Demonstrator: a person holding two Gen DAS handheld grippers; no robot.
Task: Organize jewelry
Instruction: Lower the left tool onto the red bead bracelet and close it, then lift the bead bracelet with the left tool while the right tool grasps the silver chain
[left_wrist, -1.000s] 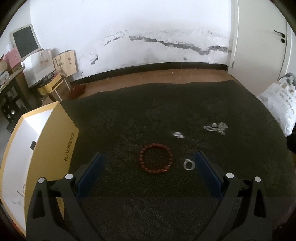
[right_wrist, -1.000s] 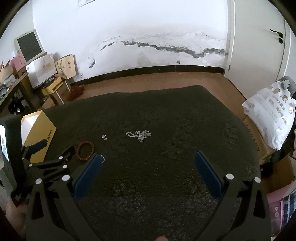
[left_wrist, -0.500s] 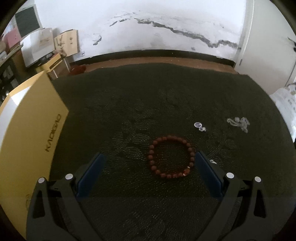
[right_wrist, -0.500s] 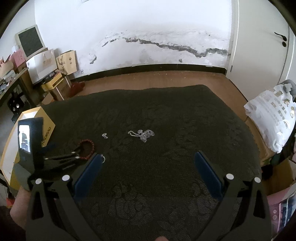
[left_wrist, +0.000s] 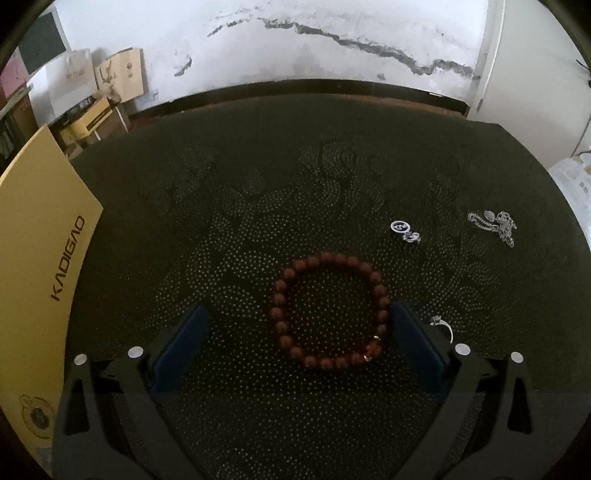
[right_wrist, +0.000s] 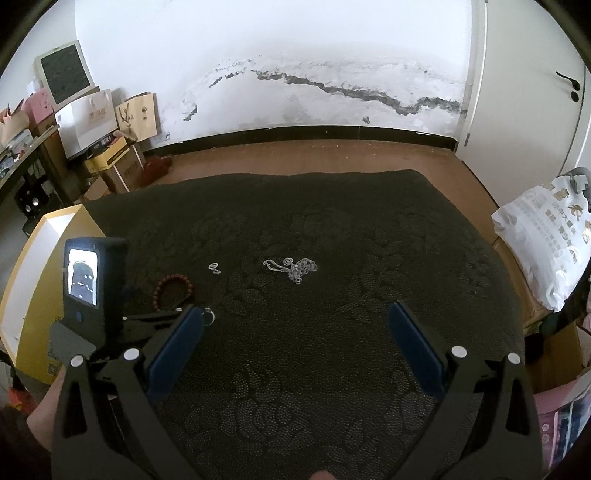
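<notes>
A brown bead bracelet (left_wrist: 328, 314) lies on the dark cloth between the open jaws of my left gripper (left_wrist: 297, 334); its right side touches the right finger. A silver ring (left_wrist: 443, 326) lies just outside that finger. Small earrings (left_wrist: 405, 230) and a tangled silver chain (left_wrist: 495, 223) lie farther right. In the right wrist view the bracelet (right_wrist: 173, 291), earrings (right_wrist: 214, 267), chain (right_wrist: 293, 267) and ring (right_wrist: 209, 315) show ahead. My right gripper (right_wrist: 297, 332) is open and empty above the cloth. The left gripper's body (right_wrist: 92, 284) shows at its left.
A yellow box (left_wrist: 37, 266) marked KADIGAO stands open at the cloth's left edge, also in the right wrist view (right_wrist: 33, 280). A white bag (right_wrist: 546, 243) lies off the right edge. Boxes and paper bags (right_wrist: 92, 122) stand by the back wall.
My left gripper has moved forward and down over the bracelet, which now lies between its fingers. The ring has slipped behind the right finger. The right gripper has hardly moved.
</notes>
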